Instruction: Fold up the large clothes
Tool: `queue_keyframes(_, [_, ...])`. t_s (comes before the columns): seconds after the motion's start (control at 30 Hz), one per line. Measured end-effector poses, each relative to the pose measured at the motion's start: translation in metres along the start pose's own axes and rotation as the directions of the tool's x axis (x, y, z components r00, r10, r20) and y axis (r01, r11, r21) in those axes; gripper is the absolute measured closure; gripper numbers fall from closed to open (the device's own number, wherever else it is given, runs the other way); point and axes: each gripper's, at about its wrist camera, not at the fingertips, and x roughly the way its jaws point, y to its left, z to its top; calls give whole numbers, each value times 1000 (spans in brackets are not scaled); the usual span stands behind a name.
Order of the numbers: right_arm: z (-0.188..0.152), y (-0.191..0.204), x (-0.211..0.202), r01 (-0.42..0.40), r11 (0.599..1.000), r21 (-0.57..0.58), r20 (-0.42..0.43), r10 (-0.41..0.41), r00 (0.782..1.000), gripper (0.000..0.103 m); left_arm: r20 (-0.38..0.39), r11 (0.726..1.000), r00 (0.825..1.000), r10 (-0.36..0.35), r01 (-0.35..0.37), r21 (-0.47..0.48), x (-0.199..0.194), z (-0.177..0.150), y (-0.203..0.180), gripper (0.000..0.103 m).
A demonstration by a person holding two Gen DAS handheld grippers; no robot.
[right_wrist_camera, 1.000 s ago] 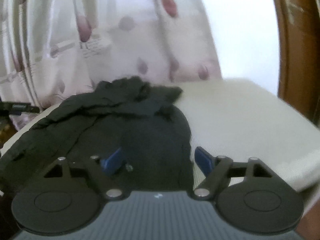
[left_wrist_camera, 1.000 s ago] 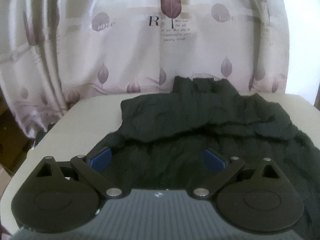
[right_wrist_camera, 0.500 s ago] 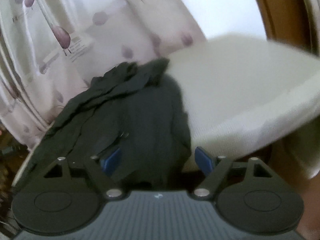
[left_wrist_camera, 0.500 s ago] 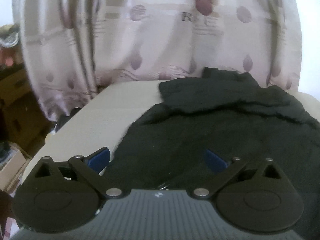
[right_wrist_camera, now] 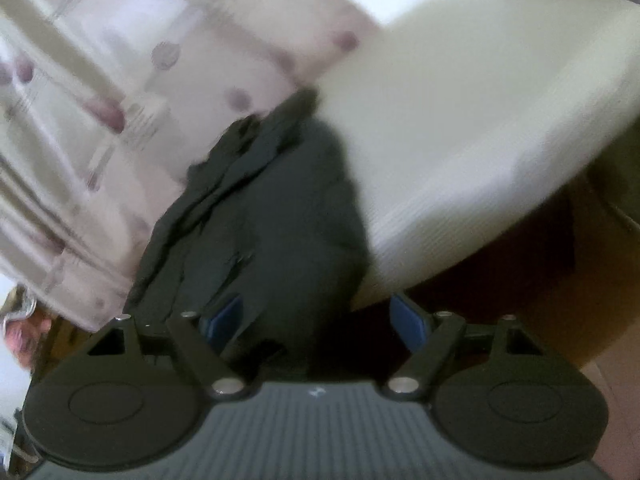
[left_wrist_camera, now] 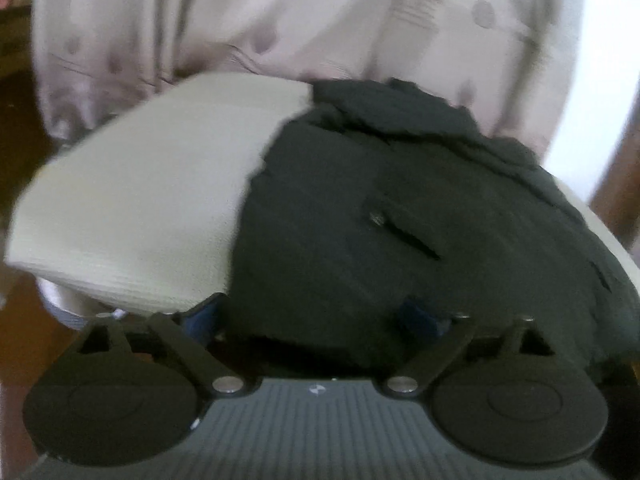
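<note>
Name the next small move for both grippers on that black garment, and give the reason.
Probably ease both forward and close on the near hem. The black garment lies spread on the pale table, its near edge drooping over the table's front. The left gripper and right gripper both stand open, each with the hem between its pads, so neither yet grips; pinching there would let the hem be lifted for a fold.

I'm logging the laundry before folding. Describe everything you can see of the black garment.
The black garment is a large dark piece of matte, slightly textured fabric, lying spread on a cream ribbed surface. Its far end is bunched into rumpled folds near the curtain; the nearer part lies flatter. A slanted pocket slit with a small zip pull shows on its front. Its near edge hangs over the surface's edge, lying between the open fingers of both the left gripper and the right gripper; neither visibly pinches it.
</note>
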Motion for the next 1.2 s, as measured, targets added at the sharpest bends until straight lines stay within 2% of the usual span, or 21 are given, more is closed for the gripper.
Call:
queue_keyframes(0.07, [0,4,8,-7,1000,-6,-22,7,1000,22,-1,1000,1000,-9,8,-8,4,-4,-1,7])
queue_keyframes(0.13, [1,5,16,-28,1000,5,-42,28,999,24,-13,998,999,-48,47,-51,5,-5,4,8])
queue_keyframes(0.2, [1,7,22,-19,1000,-2,-55,19,998,62,-19,996,998,-66,65,-62,8,-4,6,9])
queue_keyframes(0.27, [0,9,27,-15,1000,-6,-75,14,997,67,-30,994,996,-81,78,-77,12,-5,8,13])
queue_keyframes(0.37, [-1,14,24,-28,999,-38,-64,25,998,79,-28,987,992,-121,118,-105,20,-4,12,37])
queue_keyframes(0.4, [-1,15,23,-28,999,-43,-56,26,998,83,-27,988,992,-124,121,-96,20,-2,12,49])
queue_keyframes(0.43, [0,16,21,-38,998,-40,-47,36,998,84,-27,989,991,-128,126,-81,19,-1,9,62])
queue_keyframes(0.47, [0,16,20,-48,998,-32,-40,47,998,85,-28,990,991,-131,129,-63,17,1,6,69])
queue_keyframes(0.5, [1,16,19,-59,998,-21,-35,58,998,86,-31,990,990,-136,135,-50,14,3,2,84])
queue_keyframes(0.53, [3,17,18,-70,997,-15,-34,70,997,87,-28,990,990,-139,138,-40,11,5,-2,87])
queue_keyframes(0.63, [10,26,10,-144,989,-15,-16,144,989,88,-1,993,994,-110,110,-37,0,15,-10,90])
queue_keyframes(0.83, [44,52,-3,-247,969,-1,11,247,969,88,96,985,984,-148,155,-70,-23,50,-20,91])
queue_keyframes(1.07, [103,85,3,-381,924,26,72,379,923,88,240,984,958,-155,170,-44,-30,126,-43,91])
queue_keyframes(1.2, [148,108,31,-390,921,-2,110,388,915,88,299,990,945,-131,140,-8,-7,178,-60,91])
